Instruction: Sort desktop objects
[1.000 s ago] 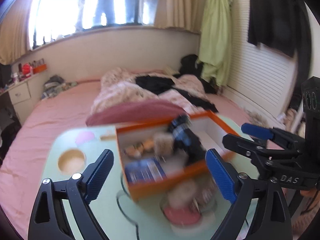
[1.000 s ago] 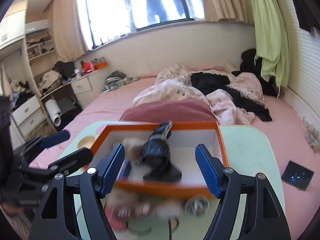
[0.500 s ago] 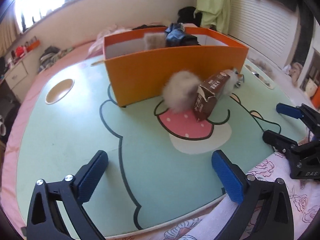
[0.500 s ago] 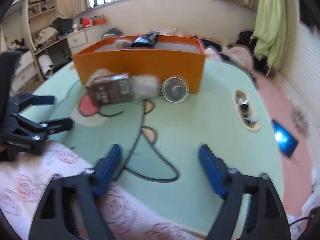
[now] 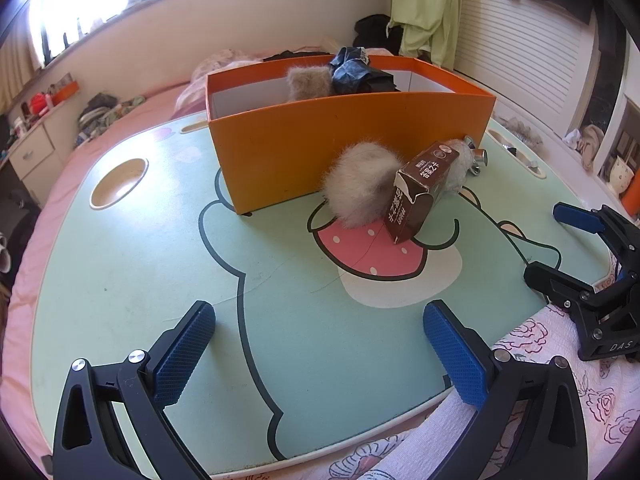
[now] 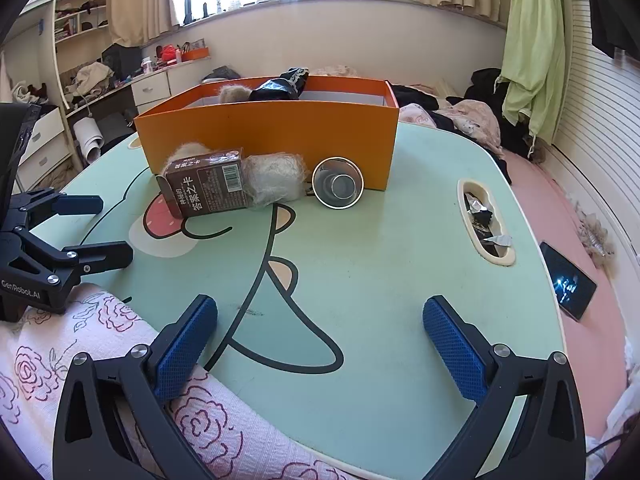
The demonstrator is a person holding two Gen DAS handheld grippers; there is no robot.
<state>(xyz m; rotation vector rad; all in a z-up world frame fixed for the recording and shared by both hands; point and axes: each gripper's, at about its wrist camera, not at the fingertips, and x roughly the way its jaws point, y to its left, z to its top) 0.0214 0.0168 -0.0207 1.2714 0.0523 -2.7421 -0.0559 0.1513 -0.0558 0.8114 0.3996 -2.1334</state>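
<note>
Now that we've dropped both grippers from over the orange box [image 5: 352,152] to the near table edge [image 5: 120,280], nothing's in hand. Left gripper [image 5: 320,348] is fully spread & empty; right gripper [image 6: 320,344] is opening, w/ nothing between its jaws. Brown carton [image 6: 208,188], fur balls [image 5: 360,188] & metal cup [image 6: 338,188] lie just in front of the box, unsorted, so we judge a new pick comes next.

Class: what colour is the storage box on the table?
Orange outside, white inside the box; clearest from the left wrist.
</note>
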